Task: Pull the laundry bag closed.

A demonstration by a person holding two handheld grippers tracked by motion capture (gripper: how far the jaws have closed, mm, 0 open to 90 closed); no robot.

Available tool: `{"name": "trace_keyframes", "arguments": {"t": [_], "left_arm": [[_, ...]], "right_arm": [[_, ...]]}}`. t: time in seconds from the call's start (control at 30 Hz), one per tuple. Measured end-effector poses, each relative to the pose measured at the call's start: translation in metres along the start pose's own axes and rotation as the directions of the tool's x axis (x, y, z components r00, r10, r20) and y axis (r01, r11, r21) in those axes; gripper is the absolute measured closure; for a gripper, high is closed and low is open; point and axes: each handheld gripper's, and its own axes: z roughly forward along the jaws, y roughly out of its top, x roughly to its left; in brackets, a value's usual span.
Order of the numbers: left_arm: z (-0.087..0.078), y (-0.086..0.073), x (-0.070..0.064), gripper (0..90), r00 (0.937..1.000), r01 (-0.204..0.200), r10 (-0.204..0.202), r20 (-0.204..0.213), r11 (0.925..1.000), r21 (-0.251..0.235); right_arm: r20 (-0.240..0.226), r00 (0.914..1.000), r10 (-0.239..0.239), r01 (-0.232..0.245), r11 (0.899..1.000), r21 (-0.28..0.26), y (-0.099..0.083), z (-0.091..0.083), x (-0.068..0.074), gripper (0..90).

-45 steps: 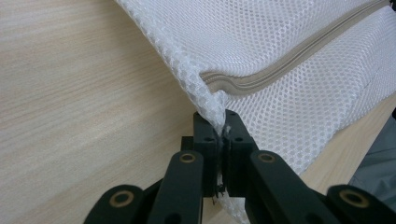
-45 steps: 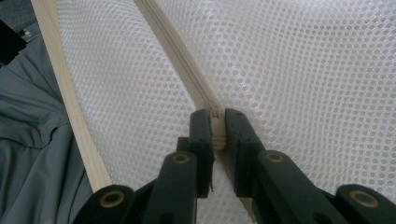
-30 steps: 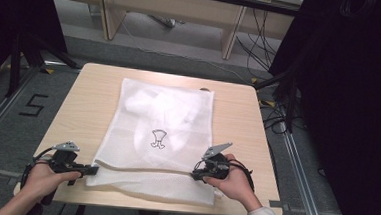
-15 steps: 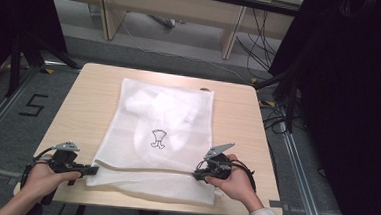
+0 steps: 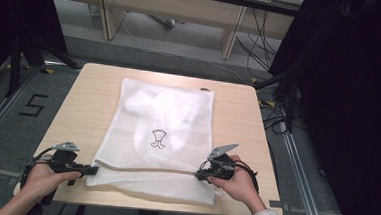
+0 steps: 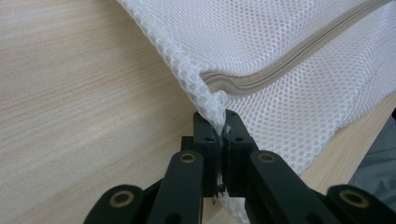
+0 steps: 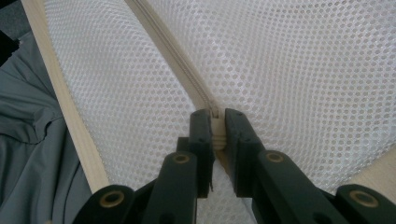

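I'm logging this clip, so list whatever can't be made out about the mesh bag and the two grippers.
- Contents of the mesh bag: high view, a pale shape blurred by the mesh; unidentifiable.
- Small dark print on the bag: high view, too small to read.
- Zipper pull: right gripper view, hidden between the right gripper jaws.
- Bag corner: left gripper view, pinched inside the left gripper, so its end is covered.
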Motion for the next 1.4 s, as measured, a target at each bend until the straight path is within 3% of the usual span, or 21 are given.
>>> {"name": "trace_keyframes", "arguments": {"t": [0.07,0.2,0.23,0.3,0.37,0.47,0.73,0.87,0.93,1.07,1.4], "left_arm": [[0.000,0.000,0.000,85.8,1.0000,0.003,-0.003,0.003,1.0000,-0.004],[0.000,0.000,0.000,85.8,1.0000,0.002,-0.002,0.000,1.0000,-0.003],[0.000,0.000,0.000,85.8,1.0000,0.003,-0.003,0.000,1.0000,-0.003],[0.000,0.000,0.000,85.8,1.0000,0.002,-0.002,0.000,1.0000,-0.002],[0.000,0.000,0.000,85.8,1.0000,0.003,-0.003,0.002,1.0000,-0.001],[0.000,0.000,0.000,85.8,1.0000,0.003,-0.003,0.004,1.0000,0.000],[0.000,0.000,0.000,85.8,1.0000,0.005,-0.005,0.004,1.0000,-0.001],[0.000,0.000,0.000,85.8,1.0000,0.005,-0.005,0.002,1.0000,0.003],[0.000,0.000,0.001,85.8,1.0000,0.006,-0.006,0.002,1.0000,0.003],[0.000,0.000,0.000,85.8,1.0000,0.009,-0.009,0.000,1.0000,0.004],[0.000,0.000,0.001,85.9,0.9999,0.012,-0.012,-0.002,0.9999,0.006]], "right_arm": [[0.005,0.9999,0.016,-0.016,1.000,0.006,-0.001,-0.001,0.001,82.7],[-0.001,1.0000,0.003,-0.003,1.000,0.000,-0.001,-0.001,-0.001,82.6],[0.007,0.9998,0.021,-0.021,1.000,0.008,-0.002,-0.003,0.000,82.7],[0.000,1.0000,0.003,-0.003,1.000,-0.001,-0.003,-0.003,-0.002,82.7],[0.010,0.9997,0.024,-0.024,1.000,0.000,-0.004,-0.004,-0.001,82.6],[-0.005,1.0000,0.008,-0.008,1.000,-0.004,-0.005,-0.004,-0.004,82.6],[0.001,0.9998,0.020,-0.020,1.000,-0.004,-0.007,-0.006,-0.005,82.6],[-0.002,0.9985,0.055,-0.055,0.998,0.000,-0.009,-0.007,-0.003,82.6],[0.006,0.9997,0.025,-0.025,1.000,-0.007,-0.010,-0.008,-0.006,82.6],[0.004,0.9990,0.045,-0.045,0.999,-0.002,-0.011,-0.009,-0.006,82.7],[0.012,0.9991,0.040,-0.040,0.999,0.009,-0.014,-0.010,-0.008,82.7]]}}
